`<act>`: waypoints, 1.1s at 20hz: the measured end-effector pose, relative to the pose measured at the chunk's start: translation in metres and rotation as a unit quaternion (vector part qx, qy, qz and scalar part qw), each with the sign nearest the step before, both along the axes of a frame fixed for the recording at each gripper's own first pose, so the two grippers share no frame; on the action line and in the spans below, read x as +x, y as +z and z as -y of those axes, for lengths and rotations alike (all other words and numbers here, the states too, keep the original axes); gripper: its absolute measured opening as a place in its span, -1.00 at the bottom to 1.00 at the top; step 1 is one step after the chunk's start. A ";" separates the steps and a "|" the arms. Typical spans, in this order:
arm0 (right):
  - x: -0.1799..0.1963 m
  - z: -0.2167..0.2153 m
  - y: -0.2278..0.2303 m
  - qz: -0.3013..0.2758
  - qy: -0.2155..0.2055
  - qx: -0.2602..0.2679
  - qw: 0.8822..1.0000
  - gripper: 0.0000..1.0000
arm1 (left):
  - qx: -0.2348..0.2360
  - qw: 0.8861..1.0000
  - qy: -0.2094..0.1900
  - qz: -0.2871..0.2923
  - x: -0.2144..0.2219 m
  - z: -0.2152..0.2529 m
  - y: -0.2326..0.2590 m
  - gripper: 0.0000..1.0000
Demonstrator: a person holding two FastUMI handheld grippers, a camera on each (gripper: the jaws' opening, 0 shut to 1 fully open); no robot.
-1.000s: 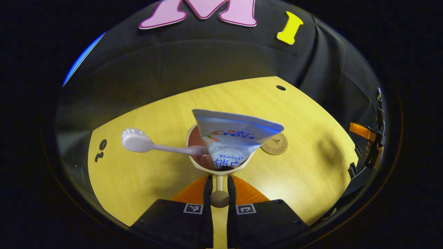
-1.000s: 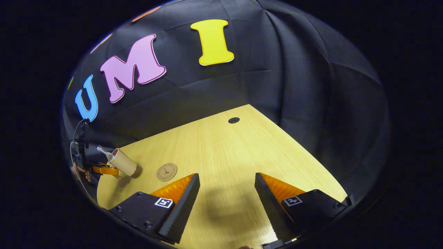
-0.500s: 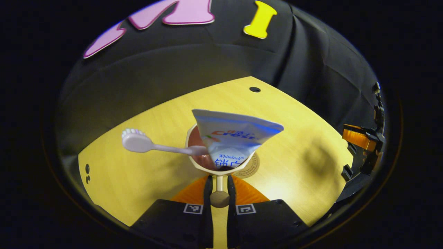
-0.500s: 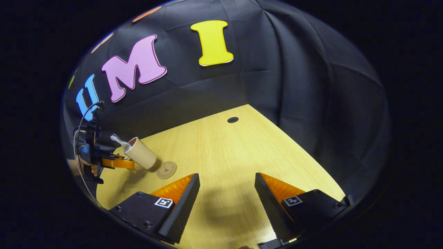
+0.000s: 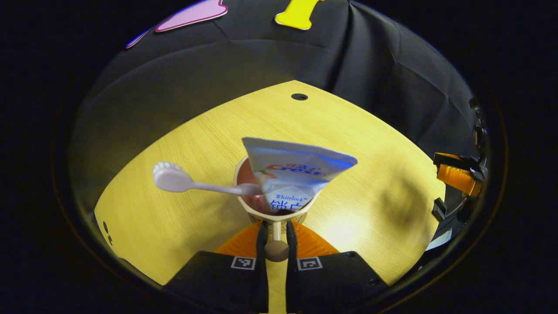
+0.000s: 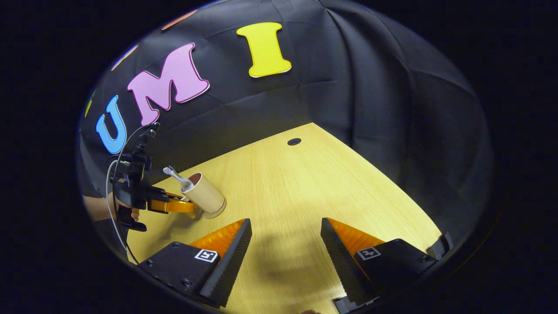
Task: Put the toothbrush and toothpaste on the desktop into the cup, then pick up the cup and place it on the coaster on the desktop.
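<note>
A beige cup [image 5: 250, 208] with a reddish inside holds a white toothpaste tube [image 5: 296, 172] and a pale pink toothbrush [image 5: 174, 179] whose head sticks out to the left. My left gripper [image 5: 276, 237] is shut on the cup's handle. In the right gripper view the cup [image 6: 207, 196] stands low over the spot where the brown coaster lay, covering it; I cannot tell whether it rests on it. There the left gripper [image 6: 174, 205] grips it from the left. My right gripper [image 6: 285, 244] hovers open over bare tabletop, nothing between its fingers.
The yellow wooden desktop [image 6: 305, 187] has a round cable hole [image 6: 294, 141] near its far corner. A hand [image 6: 130, 213] holds the left gripper at the desk's left edge. The right gripper [image 5: 457, 179] hangs at the desk's right edge in the left gripper view.
The left gripper carried the cup with brush and paste rightwards and down onto the coaster's spot; the coaster went from beside the cup to under it. The right gripper barely moved.
</note>
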State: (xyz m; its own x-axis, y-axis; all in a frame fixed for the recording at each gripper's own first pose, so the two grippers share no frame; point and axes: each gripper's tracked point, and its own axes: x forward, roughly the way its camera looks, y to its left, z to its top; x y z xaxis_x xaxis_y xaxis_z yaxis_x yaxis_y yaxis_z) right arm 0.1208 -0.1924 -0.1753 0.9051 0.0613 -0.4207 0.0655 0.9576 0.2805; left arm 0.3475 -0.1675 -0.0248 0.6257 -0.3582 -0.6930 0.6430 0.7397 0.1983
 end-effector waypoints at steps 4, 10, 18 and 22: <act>-0.002 -0.003 -0.006 -0.008 0.000 0.012 1.000 0.96 | 0.014 1.000 0.000 -0.003 -0.006 0.018 -0.011 -0.55; -0.001 -0.009 0.000 0.003 0.008 0.007 1.000 0.97 | -0.003 1.000 0.011 0.021 -0.013 0.021 0.008 -0.12; -0.006 -0.023 0.018 0.022 0.010 0.007 1.000 0.97 | -0.084 0.986 0.055 0.132 -0.051 -0.017 0.090 0.99; -0.007 -0.019 0.045 0.050 -0.006 -0.023 0.998 0.97 | -0.123 0.963 0.121 0.207 -0.090 -0.060 0.126 0.99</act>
